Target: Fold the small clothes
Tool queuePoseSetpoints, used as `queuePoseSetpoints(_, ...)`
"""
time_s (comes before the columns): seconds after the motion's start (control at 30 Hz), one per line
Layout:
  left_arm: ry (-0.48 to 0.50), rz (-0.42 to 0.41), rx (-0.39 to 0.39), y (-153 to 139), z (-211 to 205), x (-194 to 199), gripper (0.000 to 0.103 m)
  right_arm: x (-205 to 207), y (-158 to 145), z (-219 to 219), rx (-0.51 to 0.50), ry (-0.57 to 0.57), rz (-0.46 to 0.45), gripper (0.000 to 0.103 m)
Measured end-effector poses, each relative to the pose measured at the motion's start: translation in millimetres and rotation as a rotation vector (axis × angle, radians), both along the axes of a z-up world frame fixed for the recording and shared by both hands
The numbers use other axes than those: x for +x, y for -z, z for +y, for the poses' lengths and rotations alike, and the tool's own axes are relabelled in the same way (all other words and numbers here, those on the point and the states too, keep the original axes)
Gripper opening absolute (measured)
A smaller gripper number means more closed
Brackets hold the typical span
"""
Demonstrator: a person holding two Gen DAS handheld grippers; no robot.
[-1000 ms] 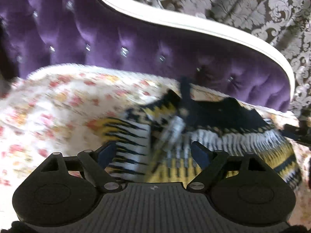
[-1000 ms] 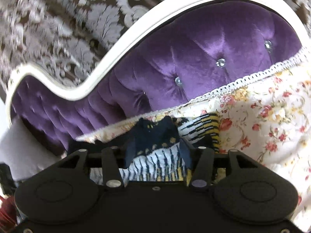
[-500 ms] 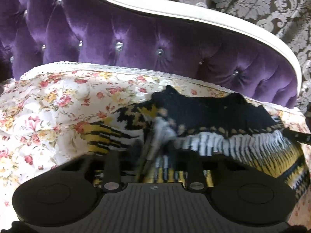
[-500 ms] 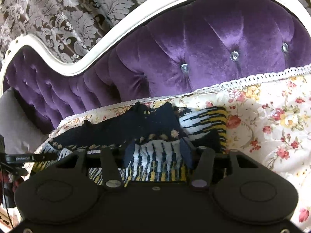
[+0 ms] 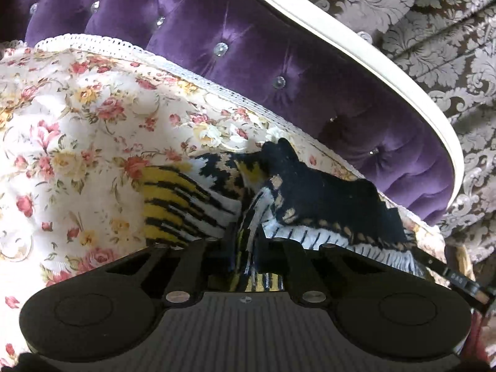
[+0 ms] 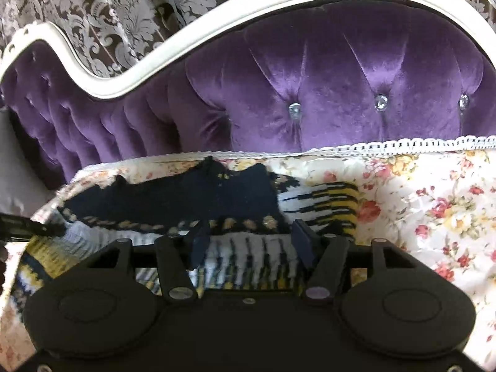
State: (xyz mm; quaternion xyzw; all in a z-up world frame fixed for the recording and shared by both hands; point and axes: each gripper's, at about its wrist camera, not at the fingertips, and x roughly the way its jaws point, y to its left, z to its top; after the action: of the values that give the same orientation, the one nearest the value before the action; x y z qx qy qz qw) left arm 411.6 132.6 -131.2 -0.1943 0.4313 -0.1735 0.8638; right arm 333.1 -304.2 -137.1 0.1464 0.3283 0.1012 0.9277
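A small knitted garment (image 5: 325, 198) in navy, white and yellow lies crumpled on the floral cover (image 5: 77, 142) of a purple sofa. My left gripper (image 5: 245, 248) is shut on a raised fold of the garment, and the pinched cloth stands up between its fingers. In the right wrist view the same garment (image 6: 217, 189) spreads across the seat. My right gripper (image 6: 251, 241) hangs just over its striped part, and its jaws are opening. Its blue pads (image 6: 198, 241) stand apart, with cloth beneath them but nothing pressed.
The tufted purple backrest (image 6: 310, 86) with its white frame (image 6: 217, 28) rises close behind the garment. Patterned curtains (image 5: 434, 31) hang behind it. A black bar (image 5: 449, 276) crosses the garment's right end. Bare floral cover (image 6: 434, 201) lies to the right.
The left gripper went from wide open to shut on a fold of the garment and sank closer to it. The right gripper's jaws narrowed, then spread again. Both views rolled.
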Motion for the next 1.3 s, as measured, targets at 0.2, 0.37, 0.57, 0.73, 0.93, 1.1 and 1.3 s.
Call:
queuePoseSetpoints(0.2,0.056,-0.039,0.074,-9.2,-10.6,-6.1,0.010,4.6,3.7,1.1,0.015,-0.018,0.029,0.044)
queuePoseSetpoints(0.37,0.047,-0.050,0.137,-16.9,-4.6,-4.2,0.010,-4.4,-11.8,-0.4,-0.008,-0.006,-0.038,0.013)
queuePoseSetpoints(0.57,0.009,-0.034,0.253,-17.3,-7.5,1.4,0.013,7.6,9.0,-1.9,-0.033,0.026,0.034,0.015)
queuePoseSetpoints(0.73,0.068,-0.107,0.233,-37.1,-10.3,-32.9,0.034,-12.0,-7.7,-9.1,-0.006,0.056,-0.005,0.054)
queuePoseSetpoints(0.93,0.055,-0.097,0.148,-24.2,-3.5,-86.8,0.040,-63.7,-20.0,-17.9,0.039,0.051,-0.022,0.059)
queuePoseSetpoints(1.1,0.026,-0.067,0.105,-11.3,-0.6,-111.8,0.040,-106.8,-12.4,-20.3,0.067,0.050,0.012,0.063)
queuePoseSetpoints(1.3,0.016,-0.075,0.090,-3.7,-1.6,-124.6,0.039,-124.0,-0.4,-12.2,0.087,0.051,0.054,0.064)
